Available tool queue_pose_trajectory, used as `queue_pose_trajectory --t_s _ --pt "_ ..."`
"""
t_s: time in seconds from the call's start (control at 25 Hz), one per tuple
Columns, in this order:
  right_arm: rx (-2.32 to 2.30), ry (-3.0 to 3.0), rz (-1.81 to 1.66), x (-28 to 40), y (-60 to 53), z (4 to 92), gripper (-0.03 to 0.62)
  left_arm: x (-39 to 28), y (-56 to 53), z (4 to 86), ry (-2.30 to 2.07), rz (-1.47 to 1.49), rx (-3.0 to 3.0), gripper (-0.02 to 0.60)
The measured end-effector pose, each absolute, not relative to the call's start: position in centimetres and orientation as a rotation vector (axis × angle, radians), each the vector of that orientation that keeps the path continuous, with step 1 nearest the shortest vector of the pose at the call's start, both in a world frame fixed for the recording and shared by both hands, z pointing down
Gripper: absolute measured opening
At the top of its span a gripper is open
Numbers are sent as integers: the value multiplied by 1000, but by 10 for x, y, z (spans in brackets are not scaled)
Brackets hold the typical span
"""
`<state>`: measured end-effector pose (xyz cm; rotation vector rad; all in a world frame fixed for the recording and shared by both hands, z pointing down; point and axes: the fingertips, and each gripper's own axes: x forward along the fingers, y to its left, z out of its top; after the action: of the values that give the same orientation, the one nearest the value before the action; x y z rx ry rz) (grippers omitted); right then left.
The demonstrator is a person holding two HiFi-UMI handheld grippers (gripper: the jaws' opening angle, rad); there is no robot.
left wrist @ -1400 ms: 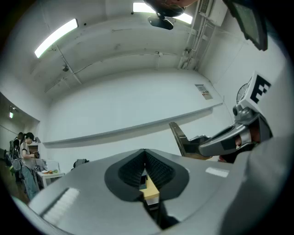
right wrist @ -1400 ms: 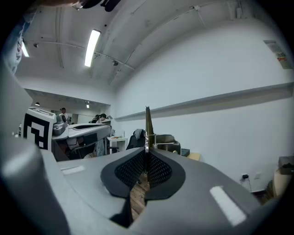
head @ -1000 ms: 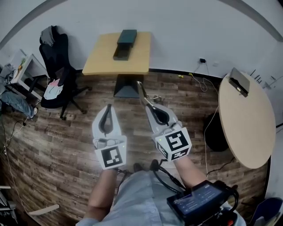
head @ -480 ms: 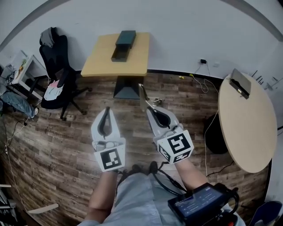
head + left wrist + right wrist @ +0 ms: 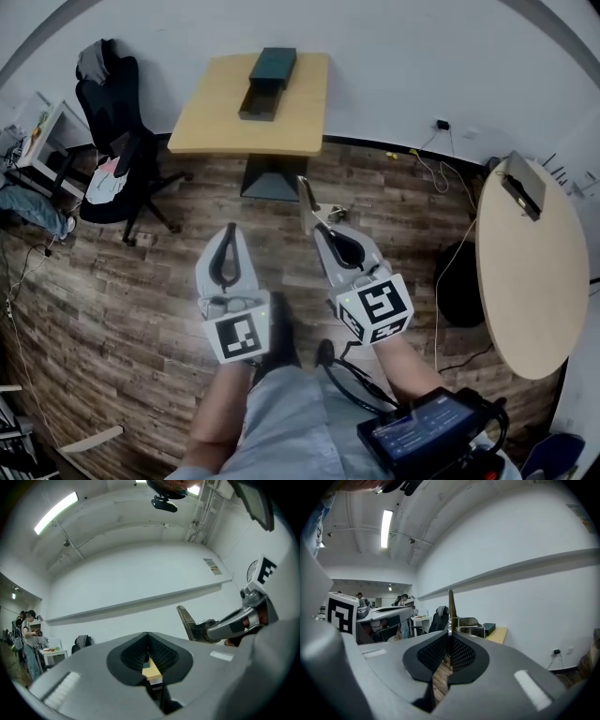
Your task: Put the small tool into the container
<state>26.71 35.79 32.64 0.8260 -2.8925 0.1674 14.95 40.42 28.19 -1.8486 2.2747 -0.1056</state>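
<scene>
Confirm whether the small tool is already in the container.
No, the small tool is clamped in the right gripper over the floor, short of the container.

The small tool (image 5: 307, 199), a slim metal piece with a flat, blade-like end, juts out from the closed right tongs (image 5: 314, 225). The container (image 5: 266, 82), a dark oblong box, lies on the far surface (image 5: 216, 122), well apart.

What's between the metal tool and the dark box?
Head view: wooden floor, then the table's tan top up to the dark box. The right gripper holds the metal tool.
</scene>
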Motion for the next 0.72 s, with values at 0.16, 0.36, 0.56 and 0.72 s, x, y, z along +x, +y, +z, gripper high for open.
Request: queue_pose_trajectory --t_s 0.16,0.36,0.56,0.72 --pt "838 -2891 182 220 313 333 5 110 361 290 2250 -124 -1874 11" --pt "868 -2894 170 160 261 326 5 56 305 291 2212 -129 -1919 11" --pt "921 -2893 156 117 215 318 5 14 259 280 2158 -106 -1938 11" --pt "960 -2901 124 92 194 302 5 -12 237 268 2116 -85 -1951 11"
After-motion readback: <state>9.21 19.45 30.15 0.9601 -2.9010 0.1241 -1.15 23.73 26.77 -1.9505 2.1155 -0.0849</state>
